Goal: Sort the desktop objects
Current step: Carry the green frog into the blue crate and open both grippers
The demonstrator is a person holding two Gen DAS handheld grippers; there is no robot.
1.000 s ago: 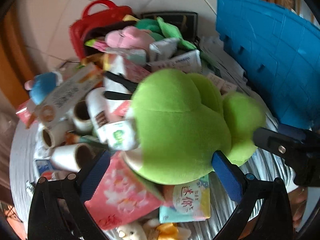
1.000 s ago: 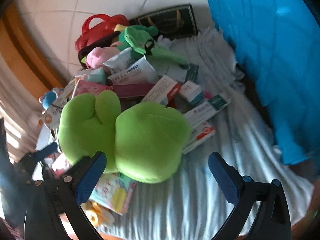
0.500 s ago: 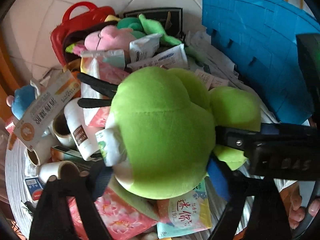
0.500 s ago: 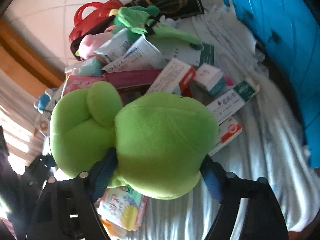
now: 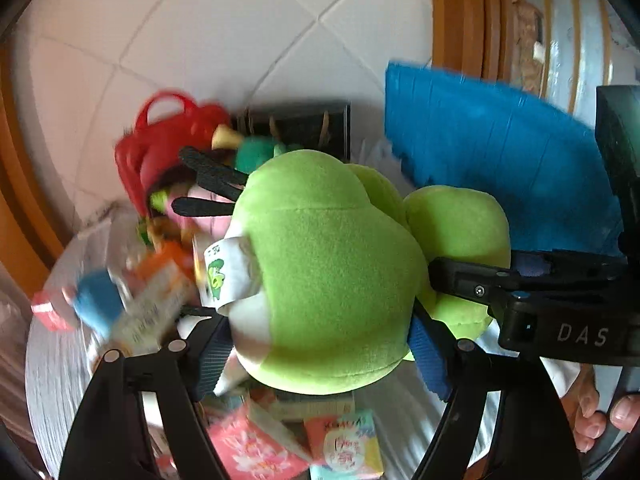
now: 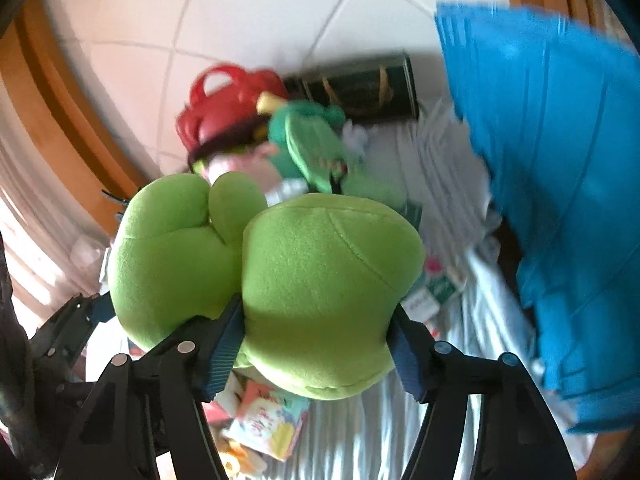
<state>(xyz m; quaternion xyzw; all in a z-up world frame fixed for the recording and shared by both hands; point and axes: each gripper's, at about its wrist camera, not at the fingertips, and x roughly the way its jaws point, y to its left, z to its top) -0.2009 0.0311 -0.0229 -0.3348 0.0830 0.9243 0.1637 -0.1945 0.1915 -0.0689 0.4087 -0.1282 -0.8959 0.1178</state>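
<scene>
One green plush toy clamped by both, left gripper and right gripper fingers just closed on it, one blue basket far right, one red bag beyond

Both fisheye views were brightly lit by daylight, which was seen entering from the left in the right wrist view. Strong barrel distortion and dark vignetting were noted at the corners. Motion blur was spread over the background clutter, while the green plush toy stayed comparatively sharp.
</scene>
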